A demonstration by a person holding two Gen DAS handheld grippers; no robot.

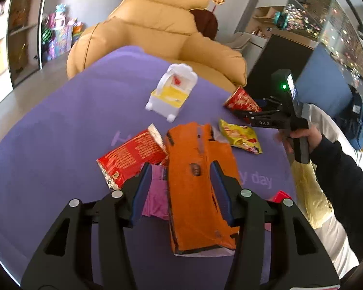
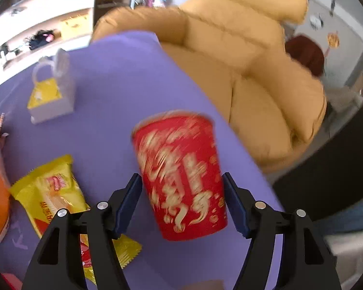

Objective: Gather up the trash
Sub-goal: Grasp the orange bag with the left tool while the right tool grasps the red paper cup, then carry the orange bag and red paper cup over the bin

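My left gripper [image 1: 180,171] is open above an orange wrapper [image 1: 198,181] that lies on the purple tablecloth [image 1: 60,125]; one pad stands over its right part, the other left of it. A red snack bag [image 1: 130,157] and a pink wrapper [image 1: 157,195] lie beside it, a yellow snack packet [image 1: 239,139] to the right. My right gripper [image 2: 181,181] has its pads on either side of a red paper cup [image 2: 181,174]; contact is blurred. The cup also shows in the left wrist view [image 1: 242,100]. The yellow packet [image 2: 53,188] lies to the left.
A small white bin with a yellow liner [image 1: 170,91] stands at the far middle of the table; it also shows in the right wrist view [image 2: 50,94]. A tan armchair [image 1: 162,29] stands behind the table. A gold bag [image 1: 307,193] hangs at the right edge.
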